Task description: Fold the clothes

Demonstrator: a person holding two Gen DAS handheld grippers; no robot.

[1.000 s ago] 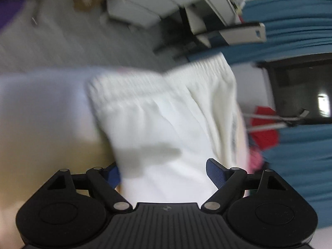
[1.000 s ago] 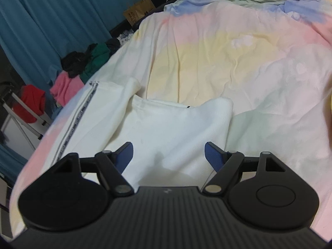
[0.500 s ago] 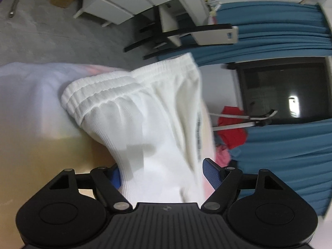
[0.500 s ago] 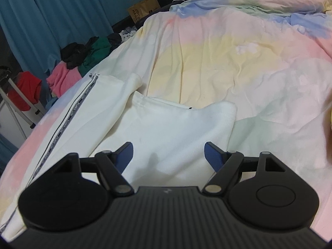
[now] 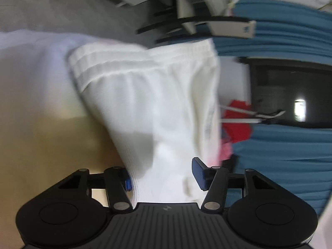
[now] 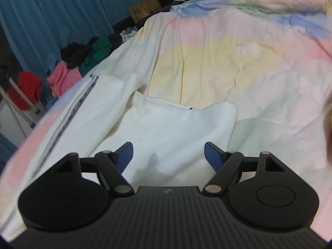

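Looking along the left tool (image 5: 164, 173), we see its blue pads spread wide with white cloth passing between them, gripping nothing. The white track pants (image 5: 149, 103) run up the frame from that tool, their ribbed elastic waistband (image 5: 116, 62) lying at upper centre, so their long axis points straight away from us. In the right wrist view the right tool (image 6: 168, 155) is likewise wide open and holds nothing; the pants (image 6: 170, 130) lie on the pastel bedspread (image 6: 238, 66) directly ahead of it, one leg with a dark side stripe (image 6: 76, 105) trailing toward the lower left. Both tools sit just at the cloth, so we judge either could pinch first. A brown paper bag (image 6: 145, 10) at top centre carries dark lettering too small to read; we make out no other writing.
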